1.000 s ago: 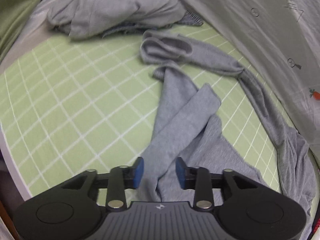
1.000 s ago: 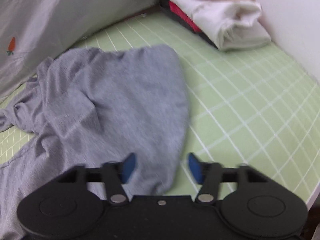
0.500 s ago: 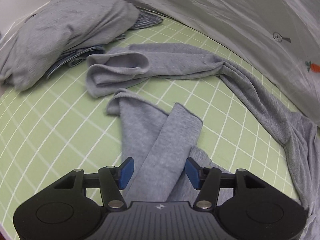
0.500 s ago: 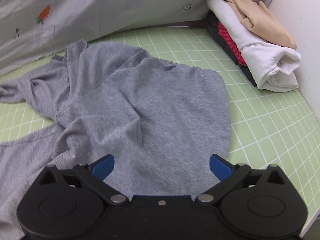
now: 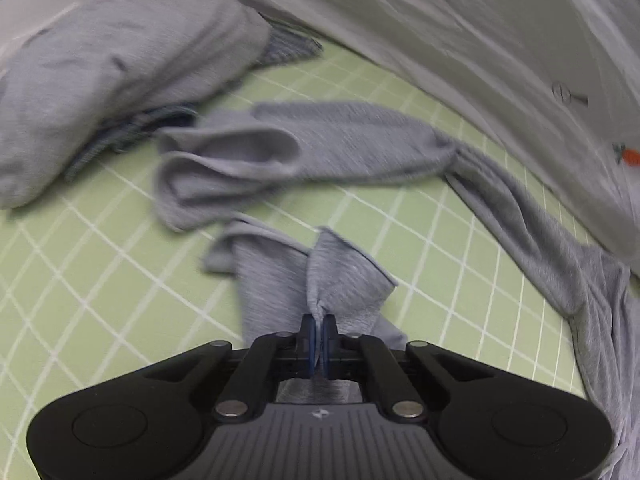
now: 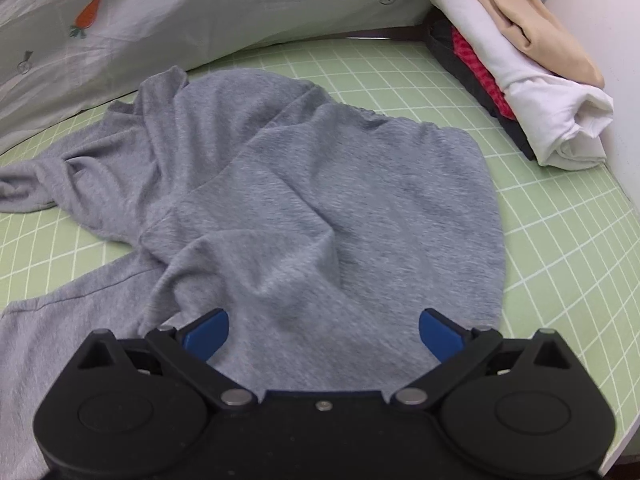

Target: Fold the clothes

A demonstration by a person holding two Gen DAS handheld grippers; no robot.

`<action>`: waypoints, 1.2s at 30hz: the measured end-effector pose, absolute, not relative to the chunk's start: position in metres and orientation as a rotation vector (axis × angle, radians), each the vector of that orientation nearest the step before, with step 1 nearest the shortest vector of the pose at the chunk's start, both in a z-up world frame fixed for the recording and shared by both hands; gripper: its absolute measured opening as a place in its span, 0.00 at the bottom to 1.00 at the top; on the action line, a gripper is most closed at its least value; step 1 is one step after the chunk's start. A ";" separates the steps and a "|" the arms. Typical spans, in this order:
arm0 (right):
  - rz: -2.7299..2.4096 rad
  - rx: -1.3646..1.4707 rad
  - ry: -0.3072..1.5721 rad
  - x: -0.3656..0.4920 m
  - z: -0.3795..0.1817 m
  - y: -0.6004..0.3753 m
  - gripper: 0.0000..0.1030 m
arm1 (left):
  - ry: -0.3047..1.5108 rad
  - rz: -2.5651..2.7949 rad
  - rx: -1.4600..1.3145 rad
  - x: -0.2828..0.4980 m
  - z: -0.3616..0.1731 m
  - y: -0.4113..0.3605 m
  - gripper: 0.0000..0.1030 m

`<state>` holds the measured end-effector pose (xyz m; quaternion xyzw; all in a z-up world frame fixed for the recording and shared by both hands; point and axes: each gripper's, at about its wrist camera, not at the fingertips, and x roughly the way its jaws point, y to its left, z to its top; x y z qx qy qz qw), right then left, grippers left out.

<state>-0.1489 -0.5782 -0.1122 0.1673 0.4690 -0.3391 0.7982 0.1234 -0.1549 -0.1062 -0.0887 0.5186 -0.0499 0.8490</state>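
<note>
Two grippers are seen low over a green gridded mat point(image 6: 560, 248). The left gripper point(image 5: 319, 344) is held level, its blue pads pressed together on a pinched ridge of the grey garment point(image 6: 320, 208), at one leg end point(image 5: 344, 284). The right gripper point(image 6: 323, 332) is poised just above the garment's broad part, its jaws spread wide and gripping nothing. The garment is spread crumpled across the mat's middle, its legs twisted. Folded clothes point(image 6: 528, 80) are stacked at the mat's far right corner.

You are in a home bedroom: green grid sheet point(image 6: 540, 216), carrot-print duvet point(image 6: 200, 8) at 12 o'clock, folded laundry point(image 6: 532, 92) at 2 o'clock.
</note>
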 end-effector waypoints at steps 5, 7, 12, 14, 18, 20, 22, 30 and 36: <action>-0.698 0.324 0.987 -0.158 -0.103 -0.560 1.00 | 0.994 0.055 -0.259 0.098 -0.078 -0.094 0.03; -0.702 0.323 0.979 -0.166 -0.099 -0.555 1.00 | 0.969 0.143 -0.289 0.083 -0.071 -0.064 0.03; -0.708 0.333 0.968 -0.185 -0.094 -0.544 1.00 | 1.009 0.318 -0.407 0.044 -0.080 0.002 0.03; -0.703 0.344 0.963 -0.191 -0.093 -0.539 1.00 | 1.046 0.350 -0.428 0.032 -0.087 0.015 0.07; -0.682 0.362 0.945 -0.204 -0.091 -0.526 1.00 | 1.057 0.330 -0.430 0.011 -0.089 0.018 0.43; -0.671 0.370 0.930 -0.210 -0.089 -0.517 1.00 | 1.032 0.297 -0.412 0.002 -0.083 0.011 0.62; -0.658 0.380 0.902 -0.218 -0.085 -0.511 1.00 | 1.005 0.254 -0.386 -0.002 -0.076 -0.001 0.67; -0.679 0.489 0.724 -0.254 -0.069 -0.543 1.00 | 0.906 0.053 -0.296 -0.021 -0.037 -0.076 0.83; -0.702 0.572 0.701 -0.278 -0.075 -0.598 1.00 | 0.877 -0.021 -0.269 -0.041 -0.020 -0.143 0.87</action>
